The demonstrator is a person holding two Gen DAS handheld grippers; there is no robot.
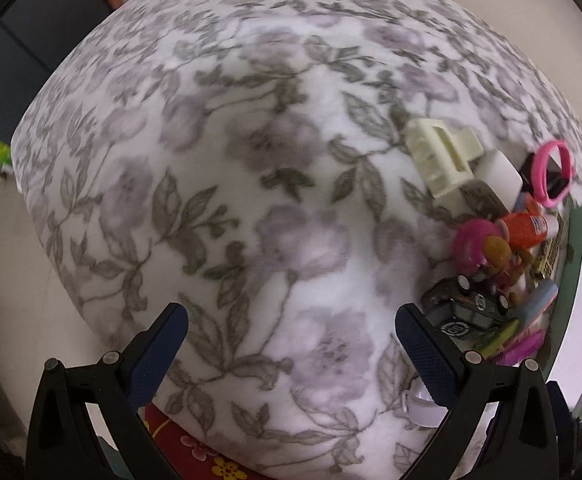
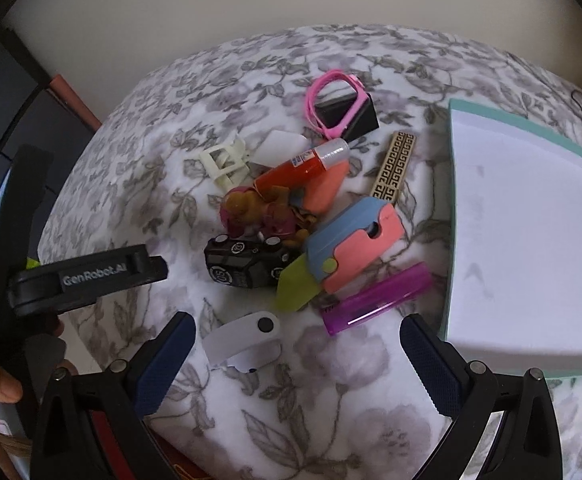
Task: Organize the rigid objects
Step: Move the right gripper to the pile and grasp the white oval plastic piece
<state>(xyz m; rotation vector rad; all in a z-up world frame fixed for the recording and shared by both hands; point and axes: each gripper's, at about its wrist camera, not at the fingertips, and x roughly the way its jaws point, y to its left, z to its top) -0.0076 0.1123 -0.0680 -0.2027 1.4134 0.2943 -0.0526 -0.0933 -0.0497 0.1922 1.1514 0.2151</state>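
A heap of small rigid things lies on a soft surface covered with a white blanket printed with grey leaves and mauve flowers [image 2: 331, 380]; whether a table or a bed is under it cannot be told. In the heap: a black toy car [image 2: 247, 266], a brown-and-pink toy figure [image 2: 259, 210], an orange glue tube with a clear cap [image 2: 303, 166], a cream plastic hair claw [image 2: 225, 164], a pink wristband around a black block [image 2: 337, 104], a blue-and-salmon folding plastic piece with a lime tip [image 2: 347, 248], a translucent purple bar [image 2: 379, 298], a gold-and-black patterned strip [image 2: 395, 166] and a white curved clip [image 2: 247, 338] nearest the camera. Just right of the heap sits a shallow teal-rimmed white tray [image 2: 531, 220], cut off at the frame.

The right hand-held gripper [image 2: 297, 360] hovers over the white clip, jaws spread wide, holding nothing. The left hand-held gripper [image 1: 291, 344] is likewise agape above bare blanket, the heap to its right.

Beyond are a beige wall and dark furniture, blurred. A thumb shows at the left edge.
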